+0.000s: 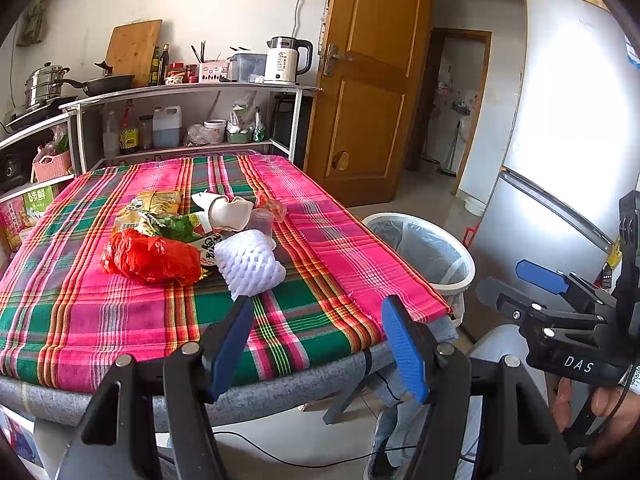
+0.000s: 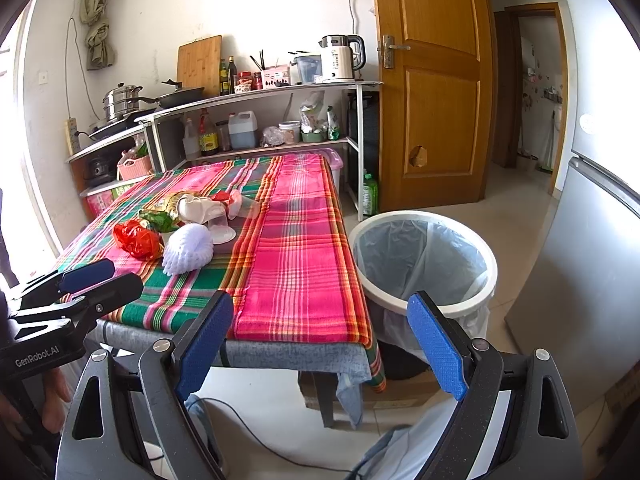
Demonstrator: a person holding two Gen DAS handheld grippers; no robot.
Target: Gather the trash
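Two black grippers with blue finger pads hover off the near edge of the table, each held by a hand. Both show two pads apiece: the left gripper [image 1: 318, 344] has its jaws spread wide with nothing between them, and the right gripper [image 2: 320, 344] stands just as wide and bare.

On the table, under a pink, green and red plaid cloth [image 2: 296, 248], one heap of rubbish sits left of the middle, well back from the near edge. I count one white foam fruit net [image 1: 248, 262] at the front of the heap, its long axis running from the near edge toward the far right corner; one crumpled red plastic bag [image 1: 150, 258] just beside it on the left; one yellow and green snack wrapper [image 1: 154, 208] behind those; one squashed white paper cup [image 1: 228, 210], lying on its side; and clear plastic cups [image 1: 262, 220] close by it, how many I cannot tell.

One round white waste bin with a clear liner [image 2: 424, 264] stands on the floor just off the table's right edge, mouth up.
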